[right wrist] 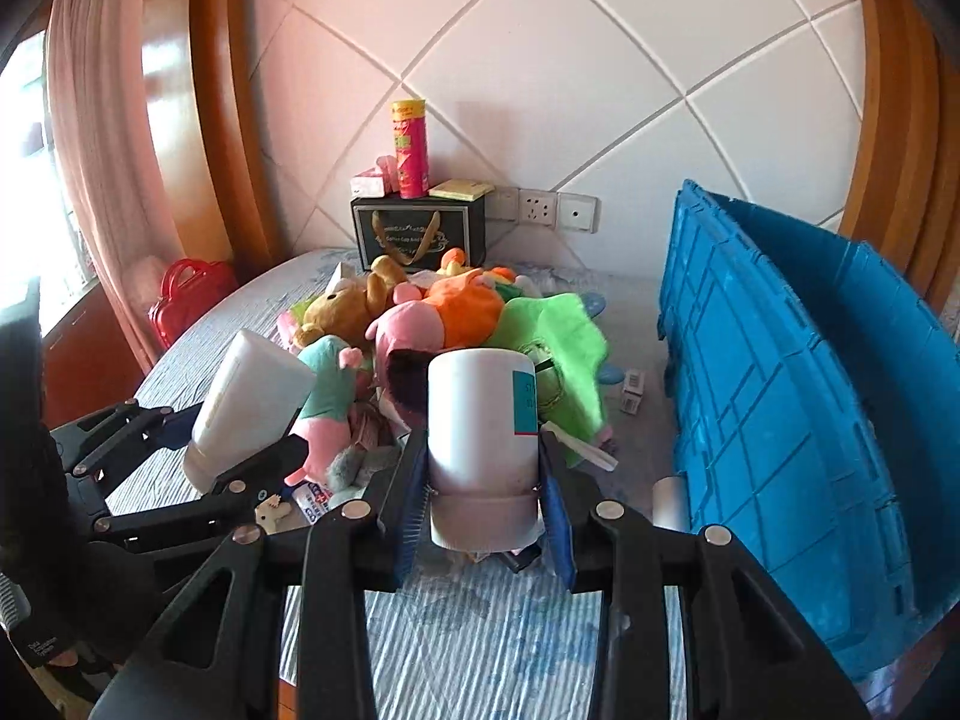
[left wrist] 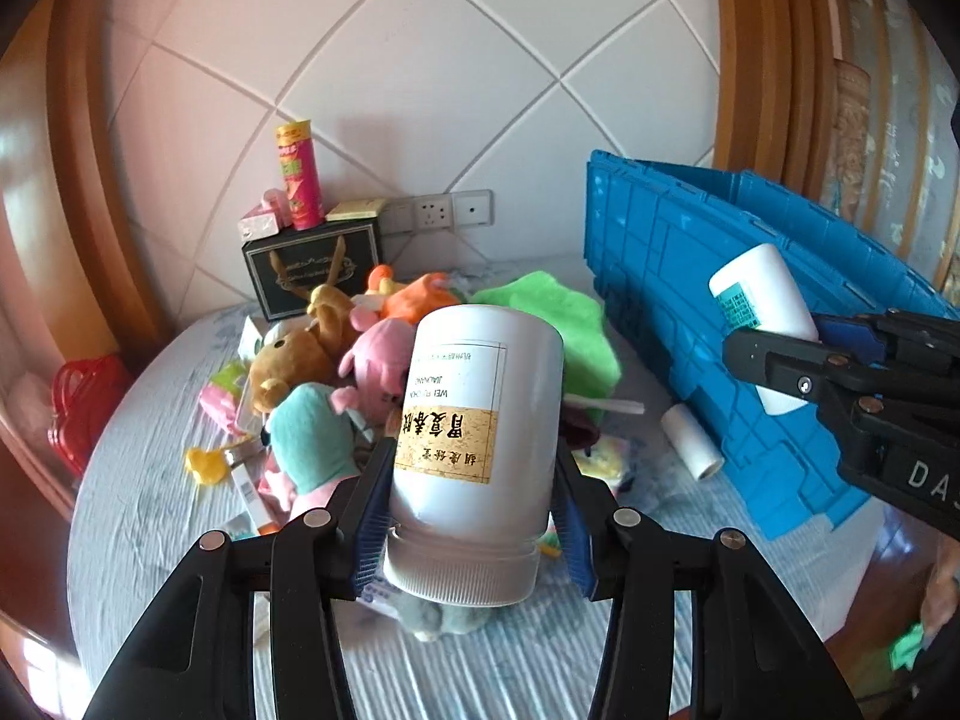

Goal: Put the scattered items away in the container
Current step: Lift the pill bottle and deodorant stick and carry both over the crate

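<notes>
My left gripper (left wrist: 474,516) is shut on a white bottle with a gold label (left wrist: 474,420), held cap toward me above the bed; it also shows in the right wrist view (right wrist: 249,402). My right gripper (right wrist: 483,480) is shut on a white bottle with a teal label (right wrist: 480,420), also seen in the left wrist view (left wrist: 762,306) next to the blue crate. The blue crate (right wrist: 810,396) stands at the right. A pile of plush toys (left wrist: 360,354) and a green cloth (right wrist: 552,330) lie on the bed.
A black gift box (right wrist: 420,234) with a pink snack tube (right wrist: 409,147) stands against the wall. A red bag (right wrist: 186,294) sits at the left. A white roll (left wrist: 693,441) and small boxes (right wrist: 633,390) lie by the crate. The bedsheet (right wrist: 480,618) is striped.
</notes>
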Tool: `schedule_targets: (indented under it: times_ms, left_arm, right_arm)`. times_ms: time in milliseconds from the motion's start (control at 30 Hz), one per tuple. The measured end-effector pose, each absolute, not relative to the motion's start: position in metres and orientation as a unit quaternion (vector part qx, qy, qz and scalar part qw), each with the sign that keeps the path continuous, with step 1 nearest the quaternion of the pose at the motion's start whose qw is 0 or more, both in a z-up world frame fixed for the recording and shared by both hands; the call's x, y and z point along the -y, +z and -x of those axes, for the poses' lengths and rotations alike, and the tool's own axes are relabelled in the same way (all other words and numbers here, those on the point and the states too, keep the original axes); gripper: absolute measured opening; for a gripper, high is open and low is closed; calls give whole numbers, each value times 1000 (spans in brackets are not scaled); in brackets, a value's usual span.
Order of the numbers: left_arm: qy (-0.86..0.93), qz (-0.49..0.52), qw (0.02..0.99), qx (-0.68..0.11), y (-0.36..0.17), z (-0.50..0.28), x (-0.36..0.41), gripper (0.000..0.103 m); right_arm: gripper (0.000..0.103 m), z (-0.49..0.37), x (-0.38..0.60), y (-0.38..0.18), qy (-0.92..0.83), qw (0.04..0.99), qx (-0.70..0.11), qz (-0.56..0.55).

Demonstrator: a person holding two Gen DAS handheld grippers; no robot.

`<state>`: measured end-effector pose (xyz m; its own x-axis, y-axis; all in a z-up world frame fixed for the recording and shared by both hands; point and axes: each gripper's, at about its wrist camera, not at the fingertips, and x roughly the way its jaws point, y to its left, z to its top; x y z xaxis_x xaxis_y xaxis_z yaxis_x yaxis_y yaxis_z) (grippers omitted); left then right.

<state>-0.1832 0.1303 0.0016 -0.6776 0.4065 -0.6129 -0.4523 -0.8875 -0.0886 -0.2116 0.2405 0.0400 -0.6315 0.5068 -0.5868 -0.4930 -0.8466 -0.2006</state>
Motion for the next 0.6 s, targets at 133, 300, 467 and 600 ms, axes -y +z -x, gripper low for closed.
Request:
schedule_targets:
  times_ms: [133, 300, 467, 600]
  left_arm:
    - [919, 302, 250, -39, 25, 171, -163, 47]
    - [921, 280, 269, -41, 52, 149, -223, 47]
    - [921, 260, 286, -41, 76, 122, -295, 47]
    - [921, 257, 291, -43, 87, 107, -355, 47]
  right_arm:
    - [34, 181, -258, 64, 906, 298, 13, 300]
    - [34, 123, -291, 98, 905, 327, 24, 270]
    - [34, 62, -330, 124, 903, 347, 33, 251]
    - [34, 19, -369, 138, 900, 360, 33, 242]
